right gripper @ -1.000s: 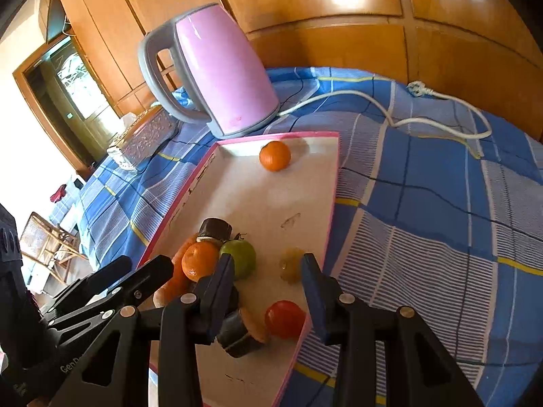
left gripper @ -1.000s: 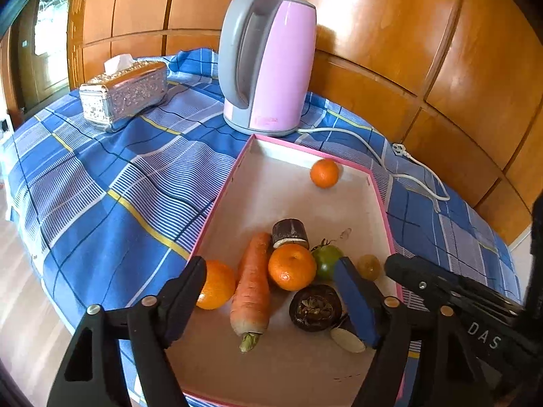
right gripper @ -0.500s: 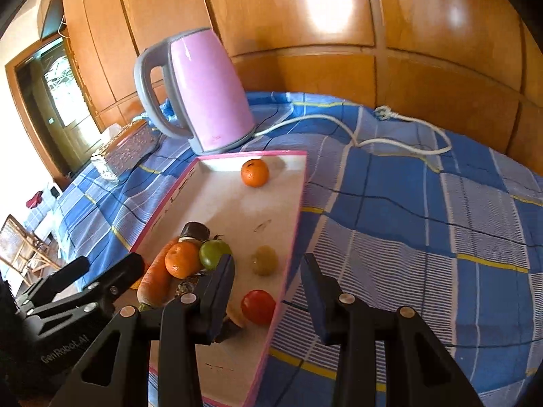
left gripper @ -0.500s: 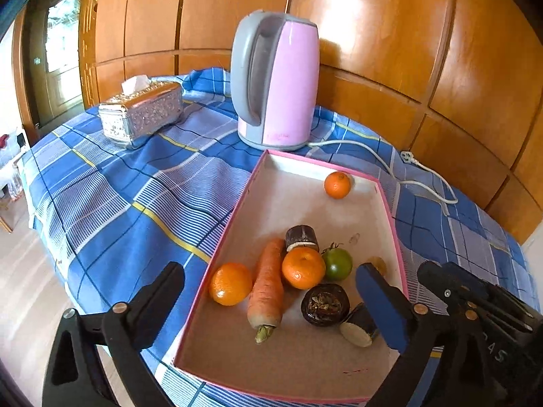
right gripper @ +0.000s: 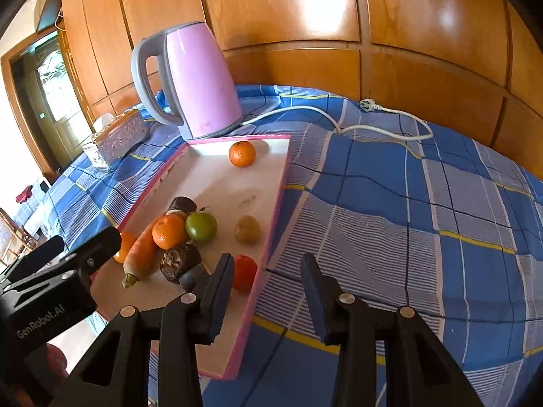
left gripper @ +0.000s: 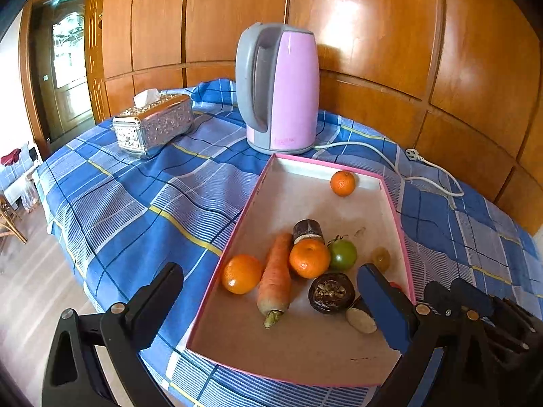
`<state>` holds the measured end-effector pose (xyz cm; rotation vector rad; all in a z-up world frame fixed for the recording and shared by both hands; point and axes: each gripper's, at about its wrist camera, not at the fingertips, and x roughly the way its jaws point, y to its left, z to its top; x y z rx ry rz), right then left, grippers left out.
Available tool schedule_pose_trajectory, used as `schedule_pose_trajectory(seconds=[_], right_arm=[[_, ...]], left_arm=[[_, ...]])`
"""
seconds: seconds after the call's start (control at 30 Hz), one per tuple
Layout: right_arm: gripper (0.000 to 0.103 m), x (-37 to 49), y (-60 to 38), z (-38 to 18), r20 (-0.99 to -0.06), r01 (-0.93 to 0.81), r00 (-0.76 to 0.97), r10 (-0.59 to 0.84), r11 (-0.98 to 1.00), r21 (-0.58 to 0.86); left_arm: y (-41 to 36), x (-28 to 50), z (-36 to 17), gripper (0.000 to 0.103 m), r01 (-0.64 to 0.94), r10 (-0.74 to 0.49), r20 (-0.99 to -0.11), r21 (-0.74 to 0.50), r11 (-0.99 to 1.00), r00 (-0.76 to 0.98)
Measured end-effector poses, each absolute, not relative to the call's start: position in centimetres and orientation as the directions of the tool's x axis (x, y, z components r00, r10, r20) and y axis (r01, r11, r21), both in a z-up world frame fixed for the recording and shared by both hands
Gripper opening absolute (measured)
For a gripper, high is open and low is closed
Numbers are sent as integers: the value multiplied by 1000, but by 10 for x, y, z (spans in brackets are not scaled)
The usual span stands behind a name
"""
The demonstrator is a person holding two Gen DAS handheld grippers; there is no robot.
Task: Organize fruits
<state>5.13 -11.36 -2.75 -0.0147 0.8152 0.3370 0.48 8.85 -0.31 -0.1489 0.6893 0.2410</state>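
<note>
- Left wrist view shows us the whole pink-rimmed tray (left gripper: pixel 234 234) on the blue checked tablecloth (left gripper: pixel 135 203), and all the produce we can see already lies inside it; none sits out on the cloth.
- We judge the task late or near done: one mandarin (left gripper: pixel 342 183) rests alone by the tray's far edge, and the rest huddle toward the near end.
- In that cluster, a carrot (left gripper: pixel 276 271) lies between an orange (left gripper: pixel 241 273) at the left rim and a second orange (left gripper: pixel 309 258), with a green fruit (left gripper: pixel 342 254) and dark pieces just beside them; a red fruit (right gripper: pixel 245 271) and a yellowish one (right gripper: pixel 247 229) sit by the right rim.
- What may be left is sorting the pile by kind; we cannot tell the intended layout.
- Our left gripper (left gripper: pixel 271 305) hangs over the tray's near end, jaws spread wide and empty.
- Our right gripper (right gripper: pixel 268 285) straddles the tray's right rim, jaws partly apart, nothing pinched between them.
- Around us: wood-panelled walls (left gripper: pixel 373 34), a pink kettle (left gripper: pixel 278 88) beyond the tray's far edge with its white cord (right gripper: pixel 373 129) trailing over the cloth, a silver tissue box (left gripper: pixel 152 125) at the table's far left, and a doorway (left gripper: pixel 68 78) beyond.
</note>
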Motion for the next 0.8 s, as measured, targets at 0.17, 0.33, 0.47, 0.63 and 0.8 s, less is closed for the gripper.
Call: schedule_pose_trajectory(seconds=[0.17, 0.33, 0.47, 0.63, 0.8], right_arm=[[41, 48, -116, -26, -709, -298, 644, 288, 948, 114], [41, 45, -115, -24, -704, -300, 649, 287, 948, 110], [41, 44, -113, -25, -706, -304, 647, 288, 947, 107], [41, 44, -114, -24, -704, -306, 649, 289, 946, 106], [41, 45, -113, -25, -705, -310, 647, 291, 945, 105]], left_arm=[[86, 1, 1, 103, -279, 193, -623, -42, 959, 758], [87, 0, 2, 103, -304, 223, -611, -31, 952, 760], [85, -2, 3, 103, -297, 222, -604, -26, 954, 765], [84, -1, 3, 103, -292, 218, -606, -25, 956, 765], [84, -1, 3, 103, -290, 217, -606, -24, 957, 765]])
